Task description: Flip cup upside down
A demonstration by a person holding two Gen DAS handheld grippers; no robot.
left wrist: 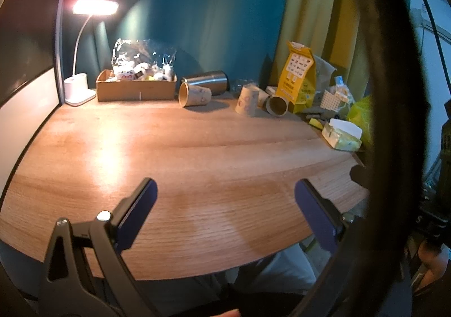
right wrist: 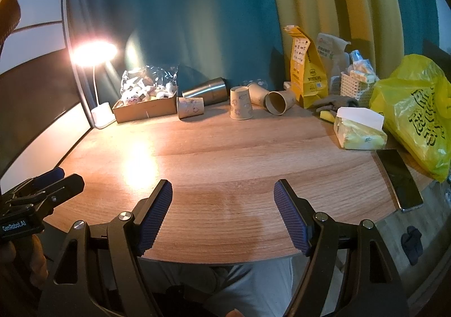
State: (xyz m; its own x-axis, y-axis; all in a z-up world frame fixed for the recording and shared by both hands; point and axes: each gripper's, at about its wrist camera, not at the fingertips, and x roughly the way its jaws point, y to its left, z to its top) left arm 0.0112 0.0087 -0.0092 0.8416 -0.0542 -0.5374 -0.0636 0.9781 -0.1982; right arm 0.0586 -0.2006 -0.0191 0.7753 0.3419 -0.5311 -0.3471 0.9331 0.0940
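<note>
Both the left claw (left wrist: 225, 204) and right claw (right wrist: 222, 204) gape wide, empty, low over the table (right wrist: 225, 153). Far ahead, one paper cup (right wrist: 240, 103) stands mouth-down, axis vertical; another cup (right wrist: 190, 107) lies sideways, left of it.

On the table (right wrist: 225, 153), a cup (right wrist: 240, 103) stands rim-down between two cups lying sideways, box (right wrist: 146, 108) at left.

In the left wrist view we lose the right side of the surface (left wrist: 197, 148) behind a thick dark curved band (left wrist: 375, 119), which also hides part of the yellow bag (left wrist: 362, 114). We cannot read the blurred print on the paper cups (right wrist: 240, 104).
</note>
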